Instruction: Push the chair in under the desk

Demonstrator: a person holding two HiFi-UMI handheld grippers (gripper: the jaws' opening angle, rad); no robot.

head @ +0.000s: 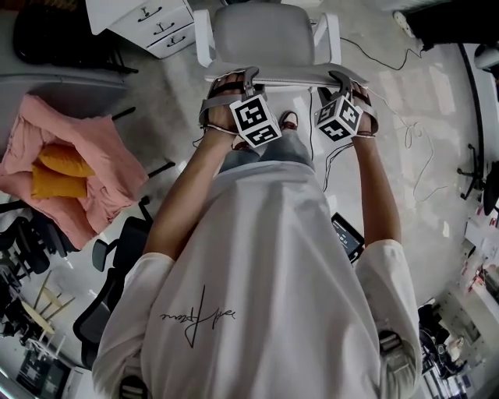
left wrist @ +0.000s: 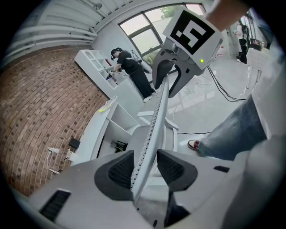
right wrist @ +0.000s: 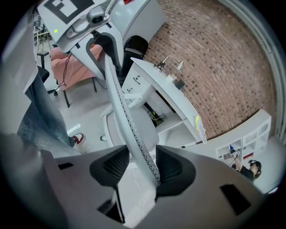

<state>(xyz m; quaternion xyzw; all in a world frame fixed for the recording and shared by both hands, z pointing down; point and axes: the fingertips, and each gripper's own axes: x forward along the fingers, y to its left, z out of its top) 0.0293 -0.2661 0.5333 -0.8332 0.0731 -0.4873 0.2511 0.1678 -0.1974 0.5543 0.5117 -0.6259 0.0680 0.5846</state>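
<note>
Where the room ended: a brick wall [right wrist: 214,62] ran behind the long white tabletop [right wrist: 174,96].
Tabletop: it stood against that wall, with an open bay beneath it and something dark [right wrist: 154,117] set at the back of the bay.
Chair: the white chair [head: 265,35] stood on the pale floor with its seat facing the bay and close to it. Whether the seat front had passed under the edge could not be told.
Pink seat: another chair draped in pink cloth [head: 86,171] with orange cushions [head: 58,167] stood well off to the left.
Drawer unit: white drawers [head: 152,19] sat just beside the chair's left armrest.
Left claw: the left claw [left wrist: 145,167] straddled the top rim of the backrest [left wrist: 156,120]. It stood wide, with the rim against one pad and a gap at the other.
Right claw: the right claw [right wrist: 138,167] straddled the same rim further along, also wide, with a gap on one side.
Cables: loose cables [head: 421,148] lay on the floor to the right of the chair.
Shoe: a red-and-white shoe [head: 290,121] stood just behind the backrest.
</note>
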